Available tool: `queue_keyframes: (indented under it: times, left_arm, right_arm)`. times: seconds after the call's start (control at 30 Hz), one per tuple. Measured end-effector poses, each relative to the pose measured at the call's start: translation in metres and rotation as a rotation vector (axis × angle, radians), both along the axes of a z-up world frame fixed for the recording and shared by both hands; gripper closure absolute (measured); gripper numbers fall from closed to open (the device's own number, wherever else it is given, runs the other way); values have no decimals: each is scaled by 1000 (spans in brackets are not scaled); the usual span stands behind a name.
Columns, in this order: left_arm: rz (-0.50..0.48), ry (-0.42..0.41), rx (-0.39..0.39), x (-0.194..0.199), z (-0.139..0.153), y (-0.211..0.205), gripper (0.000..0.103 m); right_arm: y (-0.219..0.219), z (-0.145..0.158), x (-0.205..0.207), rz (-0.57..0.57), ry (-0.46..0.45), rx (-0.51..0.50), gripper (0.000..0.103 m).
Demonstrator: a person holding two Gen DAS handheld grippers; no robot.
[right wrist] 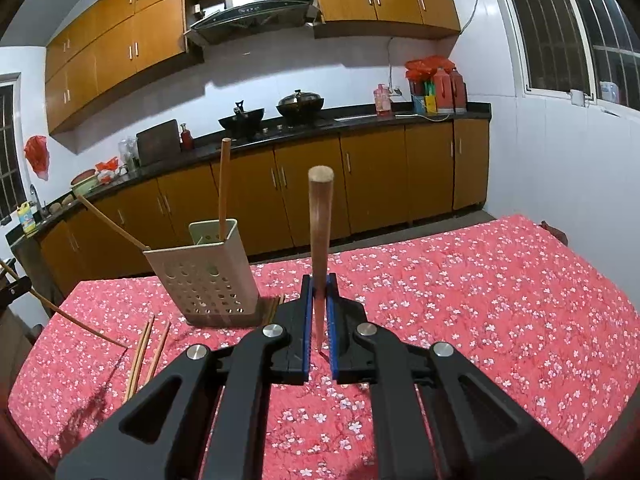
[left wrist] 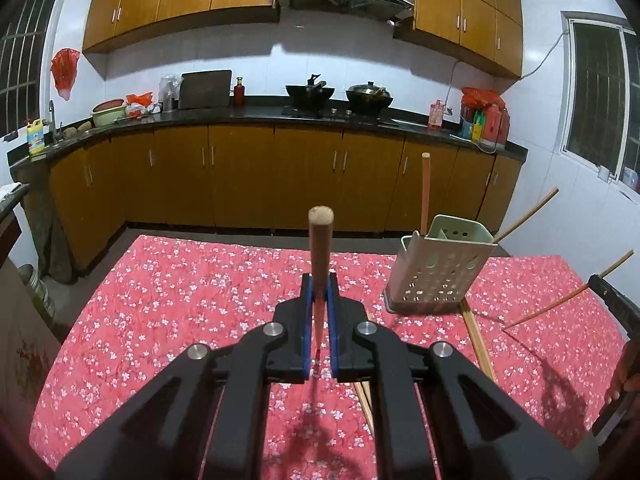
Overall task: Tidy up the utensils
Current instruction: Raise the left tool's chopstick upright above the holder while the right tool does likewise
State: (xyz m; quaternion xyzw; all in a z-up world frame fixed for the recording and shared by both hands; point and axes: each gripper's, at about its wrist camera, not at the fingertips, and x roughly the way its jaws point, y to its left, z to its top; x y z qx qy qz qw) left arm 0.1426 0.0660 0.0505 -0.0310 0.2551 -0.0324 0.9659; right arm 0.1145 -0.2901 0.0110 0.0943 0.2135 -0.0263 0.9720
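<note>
In the left wrist view my left gripper (left wrist: 320,280) is shut on a wooden chopstick (left wrist: 320,248) that sticks up between the blue pads. To its right stands a pale perforated utensil holder (left wrist: 436,268) with one chopstick upright (left wrist: 425,192) and another leaning right (left wrist: 524,216). At the right edge the other gripper (left wrist: 600,284) carries a slanted chopstick (left wrist: 560,304). In the right wrist view my right gripper (right wrist: 320,280) is shut on its own chopstick (right wrist: 320,232). The holder (right wrist: 204,272) stands to its left.
Loose chopsticks (left wrist: 478,344) lie on the red flowered tablecloth (left wrist: 180,300) by the holder's base, and in the right wrist view more loose chopsticks (right wrist: 144,356) lie at front left. Brown kitchen cabinets and a dark counter run behind the table. A hand (left wrist: 624,376) shows at the right edge.
</note>
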Motion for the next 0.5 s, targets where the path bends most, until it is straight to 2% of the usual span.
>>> queue_keyframes:
  times: [0.23,0.5]
  left_arm:
    - [-17,-16,-10,0,6,-1,95]
    - [-132,-92,-42,-7,50,-17,95]
  right_arm:
    - [2,8,2,7,-19,-5,96]
    - [6,58,0,122,-103,86,96]
